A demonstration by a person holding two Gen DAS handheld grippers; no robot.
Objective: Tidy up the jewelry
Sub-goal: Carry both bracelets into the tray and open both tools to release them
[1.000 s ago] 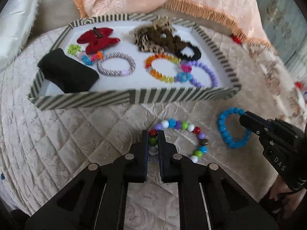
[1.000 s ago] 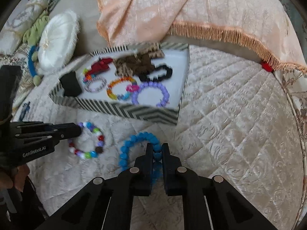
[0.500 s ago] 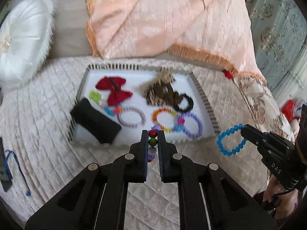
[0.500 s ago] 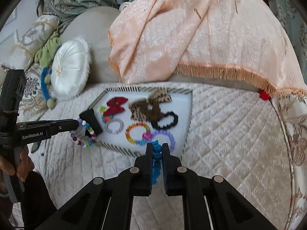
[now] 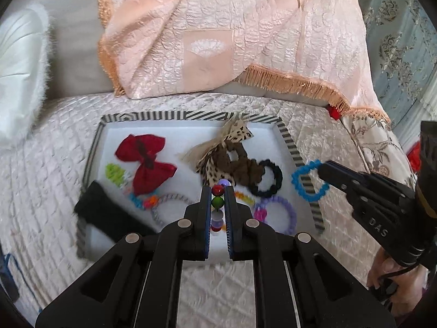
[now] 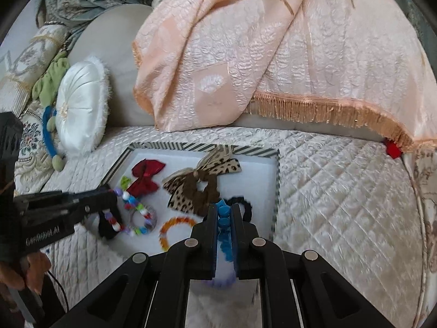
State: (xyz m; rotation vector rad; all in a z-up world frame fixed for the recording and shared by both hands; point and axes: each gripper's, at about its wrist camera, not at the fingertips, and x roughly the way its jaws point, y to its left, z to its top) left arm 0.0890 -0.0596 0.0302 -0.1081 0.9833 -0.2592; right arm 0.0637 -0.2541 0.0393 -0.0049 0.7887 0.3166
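Two bracelets hang clamped in our tongs above the striped tray [image 5: 289, 142]: the multicoloured bracelet [image 5: 217, 191] in the left tongs [image 5: 217, 199], the blue bracelet [image 6: 224, 216] in the right tongs [image 6: 224, 218]. We judge it best to lower each over bare white floor, clear of the bows, before letting go. The right tongs read "DAS", the left "GenRobot.AI".

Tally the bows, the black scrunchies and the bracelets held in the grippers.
Bows: 2, the red bow and the leopard-print bow
Black scrunchies: 1, the black scrunchie
Held bracelets: 2, the multicolour bracelet in the left gripper and the blue bracelet in the right gripper
Total: 5
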